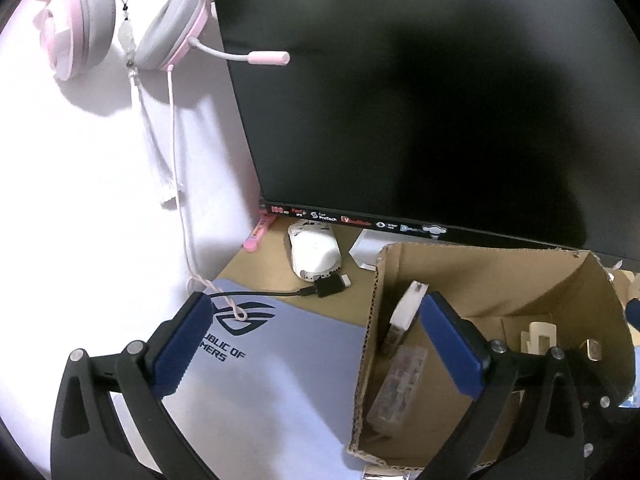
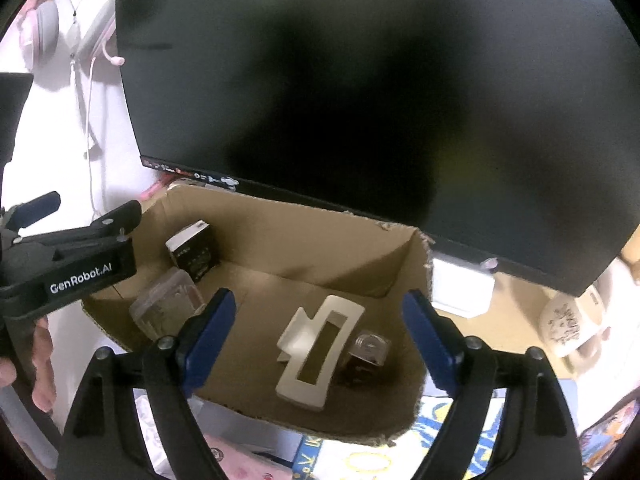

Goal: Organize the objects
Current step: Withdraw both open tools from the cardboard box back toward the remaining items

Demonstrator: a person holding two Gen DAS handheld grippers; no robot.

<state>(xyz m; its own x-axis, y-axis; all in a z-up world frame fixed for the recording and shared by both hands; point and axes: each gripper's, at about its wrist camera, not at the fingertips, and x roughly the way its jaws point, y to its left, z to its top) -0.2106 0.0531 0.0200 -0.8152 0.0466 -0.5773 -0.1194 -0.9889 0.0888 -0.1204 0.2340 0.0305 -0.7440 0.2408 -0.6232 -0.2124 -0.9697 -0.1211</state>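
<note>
An open cardboard box (image 2: 280, 236) stands in front of a dark monitor; it also shows in the left wrist view (image 1: 500, 280). Inside lie a cream hair claw clip (image 2: 316, 352), a small clear bottle (image 2: 368, 350), a clear plastic case (image 2: 164, 308) and a small black-and-white box (image 2: 192, 252). My right gripper (image 2: 320, 332) is open and empty above the box. My left gripper (image 1: 316, 344) is open and empty, its right finger over the box's left wall; it also shows at the left of the right wrist view (image 2: 92, 216). The clear case (image 1: 396, 388) lies below it.
A dark monitor (image 1: 420, 100) fills the back. A pink headset (image 1: 120, 20) hangs on the white wall. A white mouse (image 1: 312, 252), a black adapter with cable (image 1: 330, 286) and a grey mouse pad (image 1: 260, 380) lie left of the box. A white mug (image 2: 568, 324) stands right.
</note>
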